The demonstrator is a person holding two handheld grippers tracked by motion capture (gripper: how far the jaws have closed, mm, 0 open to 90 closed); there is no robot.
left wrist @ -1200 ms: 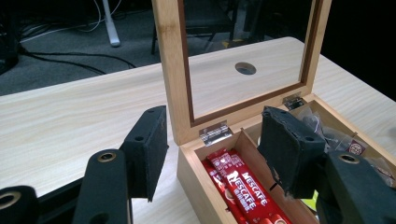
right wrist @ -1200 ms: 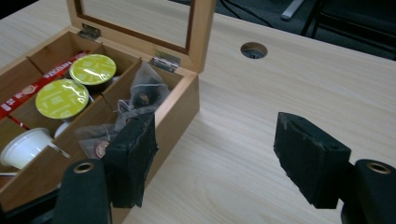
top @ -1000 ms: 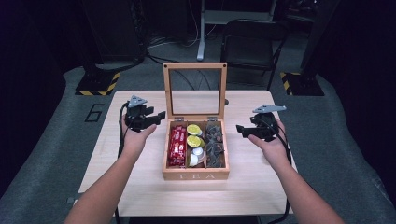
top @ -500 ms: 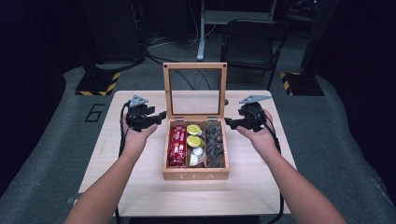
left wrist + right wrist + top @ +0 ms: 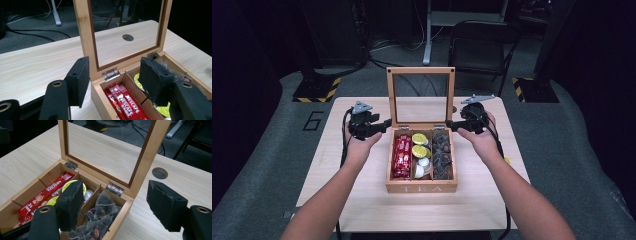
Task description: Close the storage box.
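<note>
A wooden tea box (image 5: 421, 188) stands mid-table with its glass lid (image 5: 420, 71) upright. It holds red Nescafe sachets (image 5: 401, 156) on the left, yellow and white capsules (image 5: 419, 145) in the middle and dark tea bags (image 5: 442, 152) on the right. My left gripper (image 5: 386, 122) points at the box's rear left corner. In the left gripper view its jaws (image 5: 116, 75) stand open on either side of the lid's left post (image 5: 82, 30), not touching it. My right gripper (image 5: 450, 124) is at the rear right corner. There it (image 5: 118, 202) is open astride the box wall beside the tea bags (image 5: 103, 207).
The light wooden table (image 5: 362, 200) has a round cable hole (image 5: 160, 173) behind the lid. A dark chair (image 5: 482, 45) and a yellow-black striped base (image 5: 317, 90) stand on the floor beyond the far edge. Cables trail from both grippers along the forearms.
My right gripper has moved left and slightly up, from off to the box's right side to its rear right corner. The left gripper has stayed in place.
</note>
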